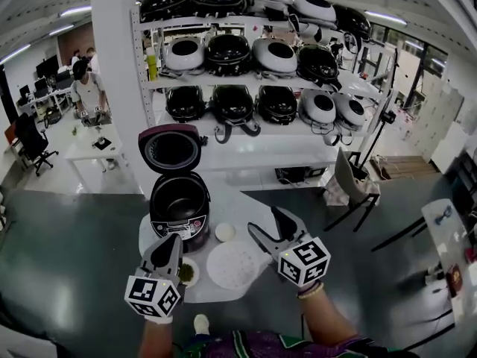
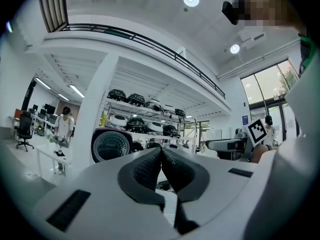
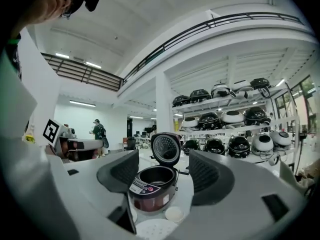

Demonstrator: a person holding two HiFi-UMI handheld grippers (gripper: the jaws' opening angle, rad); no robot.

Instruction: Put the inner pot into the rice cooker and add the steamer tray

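A dark red rice cooker (image 1: 180, 226) stands on a small white table (image 1: 149, 233) with its lid (image 1: 170, 148) raised. A dark inner pot (image 1: 179, 198) sits inside it. The white perforated steamer tray (image 1: 232, 265) lies flat on the table, right of the cooker's front. My left gripper (image 1: 173, 239) is shut and empty, just in front of the cooker. My right gripper (image 1: 266, 224) hangs open and empty above the tray's right edge. In the right gripper view the cooker (image 3: 150, 194) shows between the open jaws, with the tray (image 3: 155, 230) below it.
A small white disc (image 1: 225, 232) and a small bowl of green stuff (image 1: 186, 273) lie beside the tray. White shelves (image 1: 253, 80) hold several rice cookers behind the table. A person (image 1: 83, 88) stands at a desk far left. A chair (image 1: 350, 181) is to the right.
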